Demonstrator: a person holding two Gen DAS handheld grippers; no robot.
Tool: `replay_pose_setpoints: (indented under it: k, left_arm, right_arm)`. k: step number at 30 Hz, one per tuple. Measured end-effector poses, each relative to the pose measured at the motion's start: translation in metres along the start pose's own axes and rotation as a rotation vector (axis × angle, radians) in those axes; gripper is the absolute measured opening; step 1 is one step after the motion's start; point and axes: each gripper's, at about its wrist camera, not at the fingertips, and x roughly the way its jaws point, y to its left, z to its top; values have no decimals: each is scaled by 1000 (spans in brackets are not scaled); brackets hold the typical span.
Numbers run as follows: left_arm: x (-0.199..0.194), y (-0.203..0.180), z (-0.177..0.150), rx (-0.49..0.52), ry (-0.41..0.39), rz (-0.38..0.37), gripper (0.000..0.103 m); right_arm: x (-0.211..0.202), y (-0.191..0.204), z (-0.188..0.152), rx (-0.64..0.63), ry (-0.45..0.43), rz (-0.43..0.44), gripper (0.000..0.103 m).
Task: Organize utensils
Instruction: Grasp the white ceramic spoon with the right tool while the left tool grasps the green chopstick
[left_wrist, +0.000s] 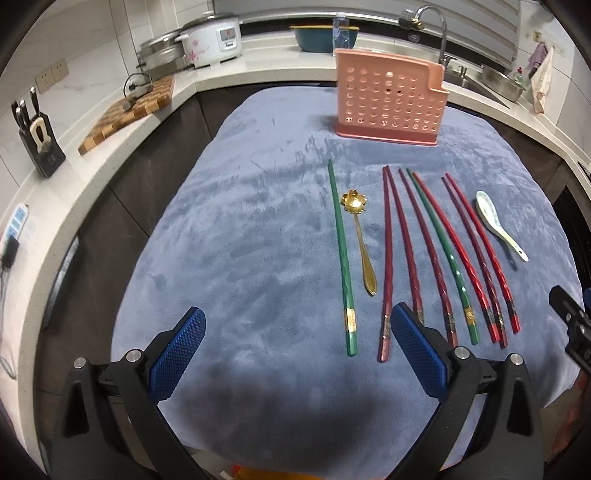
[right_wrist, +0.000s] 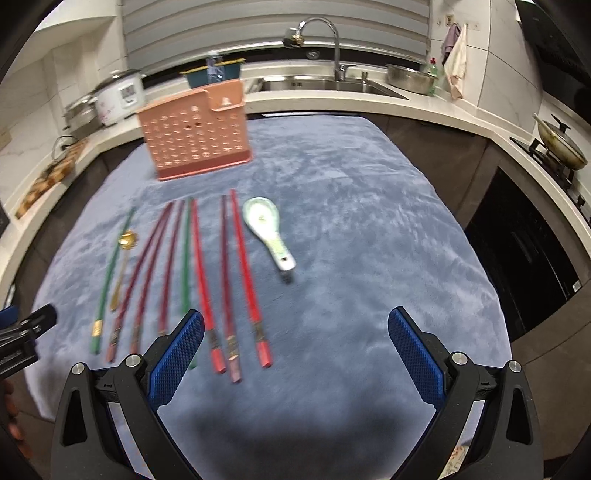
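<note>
A pink perforated utensil holder (left_wrist: 389, 99) stands upright at the far side of the blue cloth (left_wrist: 258, 229); it also shows in the right wrist view (right_wrist: 197, 133). Several green, maroon and red chopsticks (left_wrist: 436, 251) lie side by side on the cloth (right_wrist: 369, 258), with a lone green chopstick (left_wrist: 341, 254) and a gold flower spoon (left_wrist: 360, 236) to their left and a white ceramic spoon (left_wrist: 496, 225) to their right. They show too in the right wrist view: chopsticks (right_wrist: 199, 273), gold spoon (right_wrist: 122, 262), ceramic spoon (right_wrist: 267, 230). My left gripper (left_wrist: 297, 326) and right gripper (right_wrist: 295, 326) are open and empty, above the near edge.
The counter around holds a rice cooker (left_wrist: 212, 37), a wooden cutting board (left_wrist: 129, 110), a knife block (left_wrist: 37, 136), a teal bowl (left_wrist: 323, 37), a sink with faucet (right_wrist: 328, 48) and a metal bowl (right_wrist: 410, 77). A pan on a stove (right_wrist: 561, 142) is at the right.
</note>
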Motion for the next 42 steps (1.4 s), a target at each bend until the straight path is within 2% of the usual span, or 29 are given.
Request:
replay_pose_setpoints:
  k: [5,9,14,16,18,21,26,29,31,33,34,41,42]
  left_arm:
    - [14,-5,9,6,11,23,96]
    - [24,-9,17,11,22,36,96]
    - [38,-12,25,12,41,49,96]
    - [44,-12,27,10,50,52,96]
    - [49,-11,27,6,62,50,96]
    - [56,-11,26,-1,81,42,96]
    - [67,-11,22,-6,106,10,95]
    - [73,-12,19,-2,116,-8,89]
    - [77,-11,16,0,131,-24,83]
    - [81,-8,12,-6,150,-47,74]
    - [81,-7,10,-10,152,-57,74]
    - [75,-4,-2,-11,147,-106,68]
    - [74,-4,-4,-9,145,-108,68]
  right_arm:
    - [35,-6,26,17,7,25,93]
    - [62,-2,47,7,18,39,83]
    - [96,2,62,13,73,85,64]
    - [107,3,63,12,94,100,51]
    - [116,5,62,15,116,122,44]
    - [125,4,60,22,127,134,38]
    - [126,4,58,23,116,143,37]
    - [123,3,56,35,120,161,31]
    - [121,3,54,44,120,181,19]
    - [118,6,51,38,122,199,12]
    - [116,7,50,30,124,205,9]
    - [112,4,44,42,126,221,8]
    - [113,3,44,53,135,234,13]
